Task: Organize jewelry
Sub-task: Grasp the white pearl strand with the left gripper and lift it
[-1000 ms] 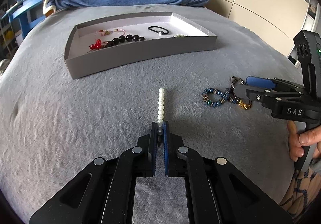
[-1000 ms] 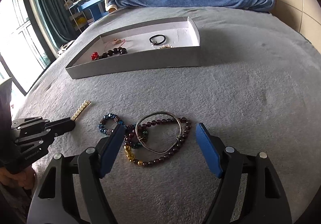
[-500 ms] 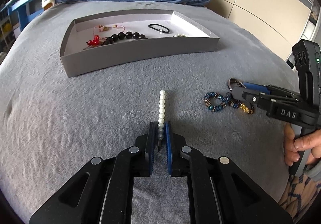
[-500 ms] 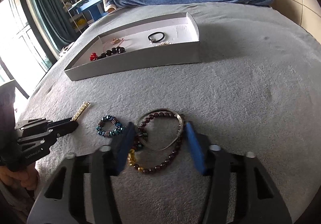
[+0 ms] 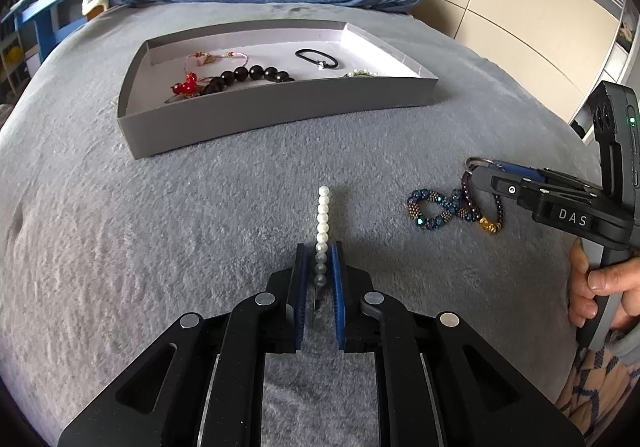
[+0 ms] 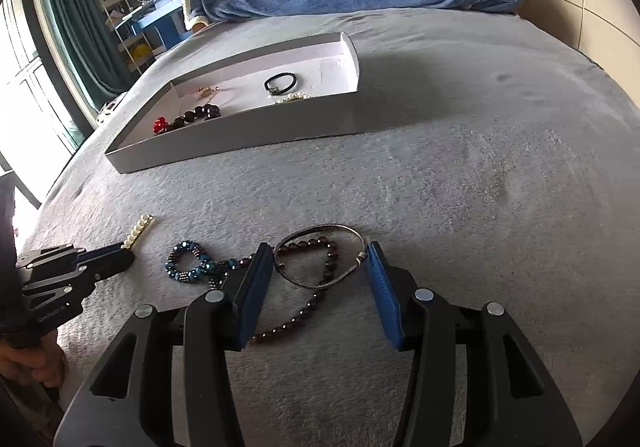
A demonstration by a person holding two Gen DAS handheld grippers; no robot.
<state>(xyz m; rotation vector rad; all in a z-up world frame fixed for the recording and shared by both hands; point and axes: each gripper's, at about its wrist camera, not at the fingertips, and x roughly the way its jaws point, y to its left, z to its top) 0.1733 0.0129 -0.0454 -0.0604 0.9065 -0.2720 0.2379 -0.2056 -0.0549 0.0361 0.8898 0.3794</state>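
**Bedside sort approx. half done: pearls in my left fingers, bangle next**

On the grey bed (image 5: 168, 231), my left gripper (image 5: 319, 267) has its fingers (image 5: 301, 271) closed almost to the pearl clip (image 5: 322, 215), w/ the near end of the strip between the blue pads; whether they truly pinch it, I cannot tell, as slim gaps show either side. My right gripper (image 6: 320, 271) is spread wide, its pads flanking the silver bangle (image 6: 320, 259) and the dark red bead bracelet (image 6: 308, 311) tangled w/ it, nothing clamped yet. Just left of those lies the blue bead bracelet (image 6: 188, 263).

Already in the grey tray (image 5: 280, 107): a black bead bracelet (image 5: 248, 77), a red charm (image 5: 185, 86), a black hair tie (image 5: 316, 59) and a small pearly piece (image 5: 360, 74). Left on the bed: pearl clip, bangle, two bracelets, so approx. half remains by my reckoning.

Vs. a second ago, my right fingers have narrowed and dropped over the bangle, and my left pads look slightly wider apart around the pearls, w/ the tray nearer in view.
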